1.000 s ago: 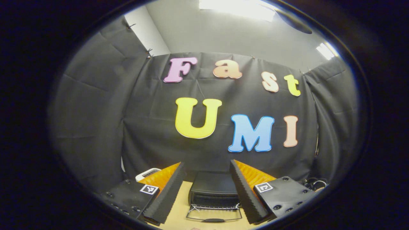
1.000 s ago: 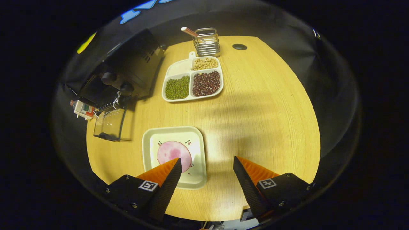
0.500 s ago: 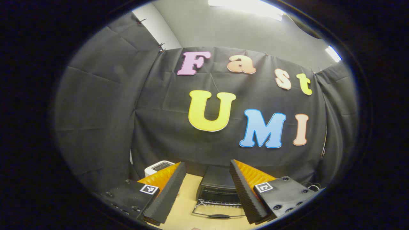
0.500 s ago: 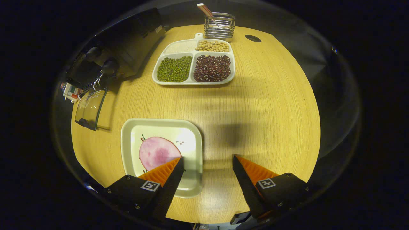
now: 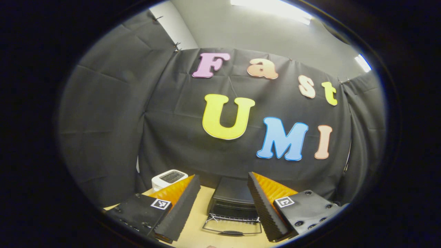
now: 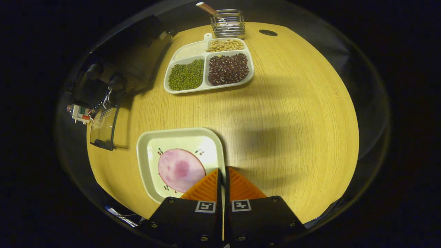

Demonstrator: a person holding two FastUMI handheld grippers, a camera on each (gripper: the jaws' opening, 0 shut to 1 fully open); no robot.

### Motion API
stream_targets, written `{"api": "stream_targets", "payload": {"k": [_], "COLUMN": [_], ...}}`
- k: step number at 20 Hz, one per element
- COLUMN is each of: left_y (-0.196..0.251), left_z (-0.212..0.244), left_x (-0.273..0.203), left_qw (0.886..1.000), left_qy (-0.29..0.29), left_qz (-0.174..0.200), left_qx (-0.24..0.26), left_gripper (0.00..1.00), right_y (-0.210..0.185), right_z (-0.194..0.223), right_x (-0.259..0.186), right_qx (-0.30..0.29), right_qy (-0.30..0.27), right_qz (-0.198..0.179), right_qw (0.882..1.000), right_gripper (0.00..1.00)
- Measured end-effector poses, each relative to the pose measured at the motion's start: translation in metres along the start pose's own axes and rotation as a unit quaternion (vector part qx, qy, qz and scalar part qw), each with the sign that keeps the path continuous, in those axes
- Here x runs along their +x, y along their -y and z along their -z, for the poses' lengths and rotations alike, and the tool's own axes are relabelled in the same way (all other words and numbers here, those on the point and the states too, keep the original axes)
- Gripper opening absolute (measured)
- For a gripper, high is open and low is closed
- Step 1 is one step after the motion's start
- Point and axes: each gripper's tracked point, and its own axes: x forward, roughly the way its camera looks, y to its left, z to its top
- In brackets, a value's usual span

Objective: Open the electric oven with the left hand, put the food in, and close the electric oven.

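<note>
Oven [image 6: 113, 74] door open; right gripper [image 6: 222, 179] fingers clamped on plate [image 6: 179, 164] rim, left gripper [image 5: 220, 199] released; next, carrying plate ovenward.

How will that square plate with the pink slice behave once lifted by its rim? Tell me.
Held at one edge by the right gripper, the plate will likely sag away from the jaws. It looks stiff and light. The flat slice may slide on the glossy surface if tilted.

The left gripper [image 5: 223, 179] is held level, facing forward, with its two fingers spread wide apart and nothing between them. The right gripper [image 6: 223, 174] points steeply downward (almost straight down), its two fingers drawn nearly together.
</note>
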Motion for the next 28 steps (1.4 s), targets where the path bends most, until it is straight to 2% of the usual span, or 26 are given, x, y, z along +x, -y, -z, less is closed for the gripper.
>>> {"api": "stream_targets", "payload": {"k": [1, 2, 3, 4, 8, 9, 10, 13, 14, 22, 26, 28], "left_y": [0.001, 0.004, 0.005, 0.007, 0.013, 0.015, 0.016, 0.023, 0.026, 0.038, 0.044, 0.045], "left_z": [-0.001, -0.001, -0.003, -0.005, -0.013, -0.016, -0.016, -0.018, -0.018, -0.024, -0.022, -0.025], "left_x": [0.001, 0.002, 0.002, 0.003, 0.005, 0.005, 0.004, 0.009, 0.009, 0.013, 0.013, 0.014], "left_qw": [1.0, 1.0, 1.0, 1.0, 1.0, 1.0, 1.0, 0.999, 0.999, 0.999, 0.999, 0.999], "left_qy": [0.0, -0.001, -0.001, -0.001, 0.003, 0.003, 0.003, 0.002, 0.001, 0.007, 0.007, 0.01], "left_qz": [0.002, 0.003, 0.003, 0.003, 0.005, 0.005, 0.005, 0.008, 0.01, 0.023, 0.033, 0.039], "left_qx": [0.001, 0.004, 0.007, 0.009, 0.018, 0.023, 0.027, 0.035, 0.035, 0.036, 0.034, 0.031], "left_gripper": [0.94, 0.98, 0.98, 0.98, 0.98, 0.98, 0.94, 0.94, 0.98, 0.98, 0.98, 0.98], "right_y": [0.005, 0.008, 0.011, 0.012, 0.018, 0.018, 0.016, 0.013, 0.011, 0.0, -0.021, -0.033], "right_z": [-0.003, -0.004, -0.003, -0.002, -0.001, 0.0, 0.0, 0.006, 0.007, 0.014, 0.013, 0.016], "right_x": [0.005, 0.005, 0.006, 0.003, -0.002, -0.004, -0.005, -0.006, -0.005, -0.028, -0.052, -0.064], "right_qx": [0.007, 0.012, 0.013, 0.012, 0.064, 0.078, 0.094, 0.13, 0.139, 0.173, 0.216, 0.231], "right_qy": [0.007, 0.011, 0.013, 0.016, 0.047, 0.052, 0.06, 0.069, 0.074, 0.12, 0.141, 0.15], "right_qz": [-0.009, -0.015, -0.023, -0.036, -0.11, -0.131, -0.147, -0.192, -0.204, -0.278, -0.336, -0.349], "right_qw": [1.0, 1.0, 1.0, 0.999, 0.991, 0.987, 0.983, 0.97, 0.966, 0.937, 0.906, 0.896], "right_gripper": [0.01, 0.07, 0.01, 0.01, 0.01, 0.01, 0.01, 0.0, 0.01, 0.01, 0.01, 0.01]}}
